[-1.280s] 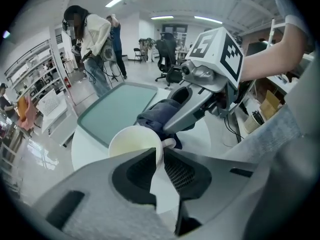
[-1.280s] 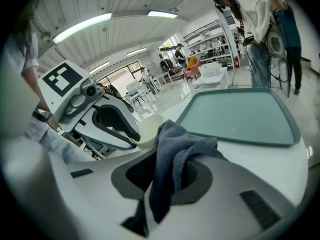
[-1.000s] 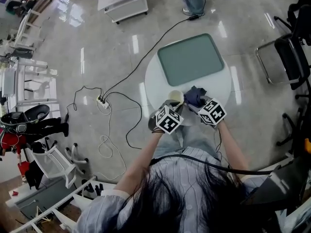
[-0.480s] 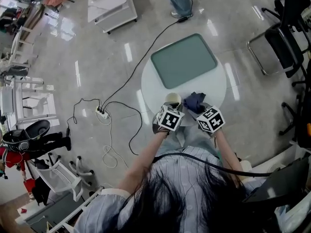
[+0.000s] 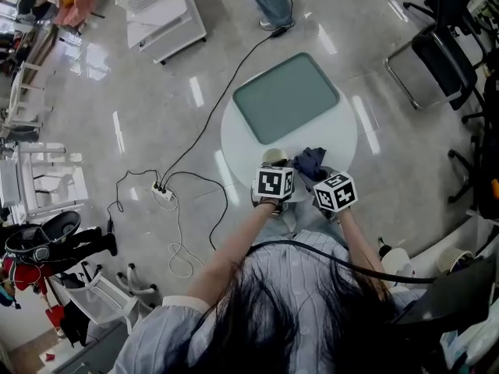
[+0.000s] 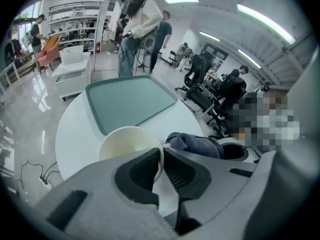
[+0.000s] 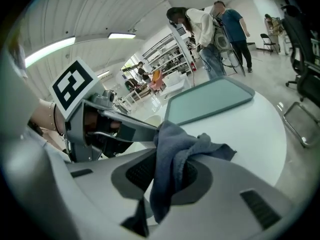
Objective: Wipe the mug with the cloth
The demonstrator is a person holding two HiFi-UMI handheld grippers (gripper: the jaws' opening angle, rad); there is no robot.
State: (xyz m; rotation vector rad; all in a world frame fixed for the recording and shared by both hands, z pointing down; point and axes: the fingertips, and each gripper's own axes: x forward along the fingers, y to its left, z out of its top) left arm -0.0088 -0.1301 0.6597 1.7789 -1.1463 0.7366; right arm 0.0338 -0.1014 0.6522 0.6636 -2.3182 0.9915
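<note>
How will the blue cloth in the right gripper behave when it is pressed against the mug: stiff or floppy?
Probably floppy: the cloth hangs in folds from the right gripper, so it should wrap around the mug. It looks light for its size. Its loose corner sticks out sideways and may bunch up.

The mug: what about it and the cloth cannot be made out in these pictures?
- Mug base and outer wall: left gripper view, covered by the left gripper, which is shut on its rim.
- Mug handle: seen in no view.
- Whether the cloth touches the mug: right gripper view, the cloth held in the right gripper covers the spot; head view, too small to tell.
</note>
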